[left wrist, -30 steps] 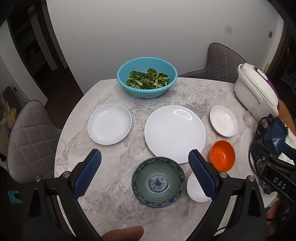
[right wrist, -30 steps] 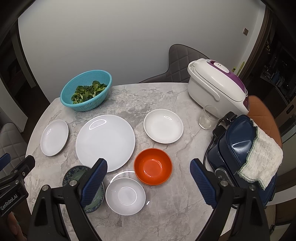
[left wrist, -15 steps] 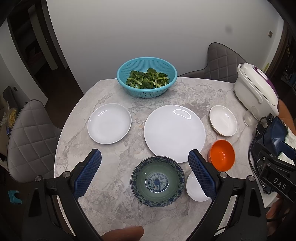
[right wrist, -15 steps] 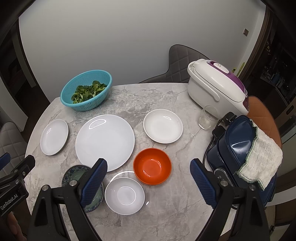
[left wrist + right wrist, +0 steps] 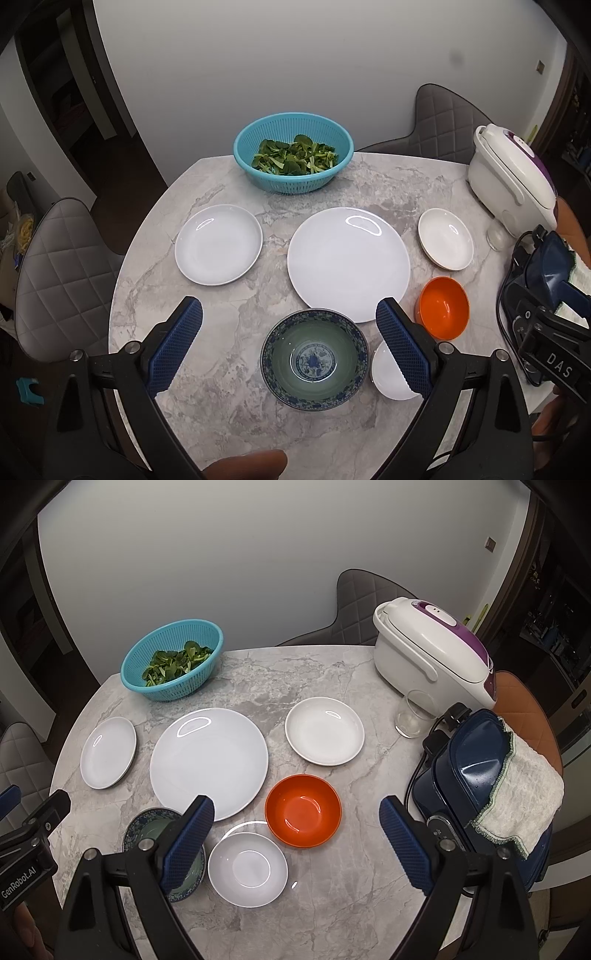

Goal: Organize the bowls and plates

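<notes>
On the marble table (image 5: 229, 387) lie a large white plate (image 5: 349, 263), a medium white plate (image 5: 218, 244), a small white dish (image 5: 446, 238), an orange bowl (image 5: 443, 307), a blue-patterned bowl (image 5: 314, 359) and a small white bowl (image 5: 247, 868). My left gripper (image 5: 290, 325) is open and empty, above the patterned bowl. My right gripper (image 5: 297, 821) is open and empty, above the orange bowl (image 5: 303, 810) and beside the small white bowl. The large plate (image 5: 209, 762), the small dish (image 5: 324, 735) and the medium plate (image 5: 108, 752) also show in the right wrist view.
A teal colander of greens (image 5: 293, 162) stands at the back. A white and purple rice cooker (image 5: 434, 657), a glass (image 5: 414, 714) and a blue appliance with a towel (image 5: 491, 775) crowd the right edge. Grey chairs (image 5: 59, 269) surround the table.
Both grippers have drifted very slightly; the scene sits a little higher and further left in the views. Nothing was grasped or moved.
</notes>
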Motion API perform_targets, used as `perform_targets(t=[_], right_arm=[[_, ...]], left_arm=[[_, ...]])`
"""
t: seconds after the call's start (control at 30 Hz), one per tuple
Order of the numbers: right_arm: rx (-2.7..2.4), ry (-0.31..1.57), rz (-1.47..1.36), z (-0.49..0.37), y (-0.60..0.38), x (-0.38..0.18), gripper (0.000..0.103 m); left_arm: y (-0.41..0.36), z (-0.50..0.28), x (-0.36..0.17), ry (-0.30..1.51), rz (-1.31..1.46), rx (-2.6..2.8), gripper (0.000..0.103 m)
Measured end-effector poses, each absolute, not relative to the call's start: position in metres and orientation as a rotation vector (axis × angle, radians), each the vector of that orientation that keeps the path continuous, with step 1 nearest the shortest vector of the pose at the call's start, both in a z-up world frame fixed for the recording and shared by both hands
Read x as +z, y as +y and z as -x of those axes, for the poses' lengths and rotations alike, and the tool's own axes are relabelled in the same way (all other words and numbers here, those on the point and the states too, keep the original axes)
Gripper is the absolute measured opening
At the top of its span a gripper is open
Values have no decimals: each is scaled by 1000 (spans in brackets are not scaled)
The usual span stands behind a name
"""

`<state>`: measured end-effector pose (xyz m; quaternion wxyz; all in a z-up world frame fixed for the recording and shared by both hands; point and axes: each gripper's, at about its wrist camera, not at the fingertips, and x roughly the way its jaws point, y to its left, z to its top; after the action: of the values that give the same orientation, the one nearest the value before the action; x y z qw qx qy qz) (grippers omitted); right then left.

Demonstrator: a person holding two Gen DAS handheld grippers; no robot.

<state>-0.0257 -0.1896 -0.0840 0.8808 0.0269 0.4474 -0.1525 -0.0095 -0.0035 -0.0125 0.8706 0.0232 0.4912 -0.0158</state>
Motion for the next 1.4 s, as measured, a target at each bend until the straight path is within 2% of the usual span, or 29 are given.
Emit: perform_targets(t=[0.6, 0.9, 1.0, 1.17, 1.27, 1.4], right_arm=[[-295, 929, -58, 26, -191, -86, 93], [136, 841, -232, -17, -245, -102, 93], [293, 896, -305, -56, -254, -120, 93], [443, 1013, -249, -112, -250, -162, 93], [485, 1103, -265, -140, -255, -190, 85], [477, 1165, -352, -167, -274, -220, 65]], left_arm=[[-2, 14, -20, 1025, -40, -43, 96], [31, -9, -85, 1158, 142, -193, 94], [36, -27, -102, 1128, 148, -264, 95], [39, -72, -142, 1279, 205, -298, 93], [47, -103, -159, 1274, 222, -297, 82], [40, -130, -182, 1340, 184, -315, 82]])
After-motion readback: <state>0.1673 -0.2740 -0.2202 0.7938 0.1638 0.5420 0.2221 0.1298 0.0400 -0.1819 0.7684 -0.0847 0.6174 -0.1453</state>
